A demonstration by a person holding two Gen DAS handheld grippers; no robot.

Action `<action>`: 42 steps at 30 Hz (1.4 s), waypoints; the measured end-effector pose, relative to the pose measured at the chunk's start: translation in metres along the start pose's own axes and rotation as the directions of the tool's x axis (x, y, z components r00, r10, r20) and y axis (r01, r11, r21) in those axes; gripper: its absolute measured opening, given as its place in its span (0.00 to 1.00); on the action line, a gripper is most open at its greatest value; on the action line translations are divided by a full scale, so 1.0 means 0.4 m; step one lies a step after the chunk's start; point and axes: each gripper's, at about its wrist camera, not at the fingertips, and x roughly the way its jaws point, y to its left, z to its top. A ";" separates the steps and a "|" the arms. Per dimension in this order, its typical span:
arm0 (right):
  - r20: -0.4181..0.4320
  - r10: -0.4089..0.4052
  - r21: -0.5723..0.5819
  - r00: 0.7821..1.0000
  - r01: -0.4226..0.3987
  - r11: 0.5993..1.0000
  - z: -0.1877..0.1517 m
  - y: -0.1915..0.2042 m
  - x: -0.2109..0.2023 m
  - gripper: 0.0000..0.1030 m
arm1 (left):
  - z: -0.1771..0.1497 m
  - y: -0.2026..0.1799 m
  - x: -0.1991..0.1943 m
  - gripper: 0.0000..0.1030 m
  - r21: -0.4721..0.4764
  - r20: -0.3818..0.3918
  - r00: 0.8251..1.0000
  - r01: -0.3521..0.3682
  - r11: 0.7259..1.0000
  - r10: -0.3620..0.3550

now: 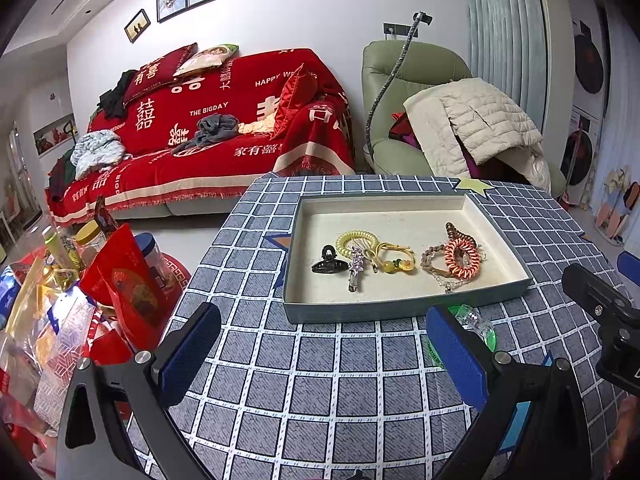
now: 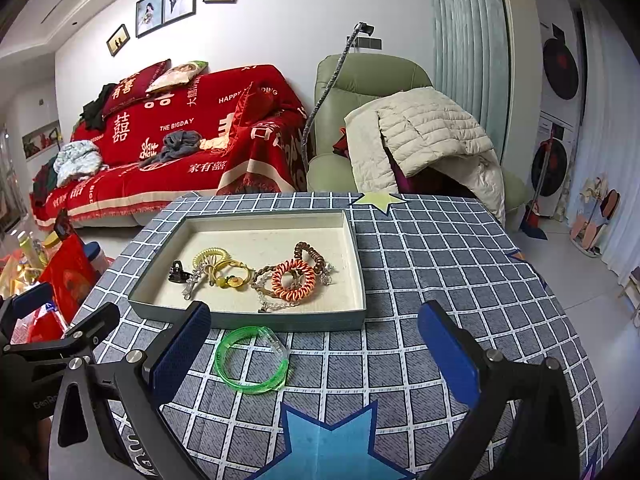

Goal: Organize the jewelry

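A shallow grey tray (image 1: 404,307) (image 2: 248,322) with a cream floor stands on the checked tablecloth. In it lie a black claw clip (image 1: 329,263) (image 2: 177,272), a yellow coil tie (image 1: 354,239), a crystal clip (image 1: 355,269), a yellow bead bracelet (image 1: 396,263) (image 2: 230,276), an orange coil tie (image 1: 462,258) (image 2: 293,279) and a brown coil tie (image 2: 310,255). A green bangle (image 2: 251,360) (image 1: 478,326) lies on the cloth just in front of the tray. My left gripper (image 1: 324,354) is open and empty. My right gripper (image 2: 316,354) is open and empty, just right of the bangle.
Red snack bags and jars (image 1: 116,280) crowd the table's left side. A red-covered sofa (image 1: 224,128) and a green armchair (image 1: 416,80) with a cream jacket stand behind the table. The table's far edge lies just beyond the tray.
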 end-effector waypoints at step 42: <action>0.000 0.001 -0.002 1.000 -0.001 1.000 -0.002 0.007 0.000 1.00 | -0.004 -0.005 0.008 1.00 -0.001 -0.007 1.000 0.006 1.000 -0.006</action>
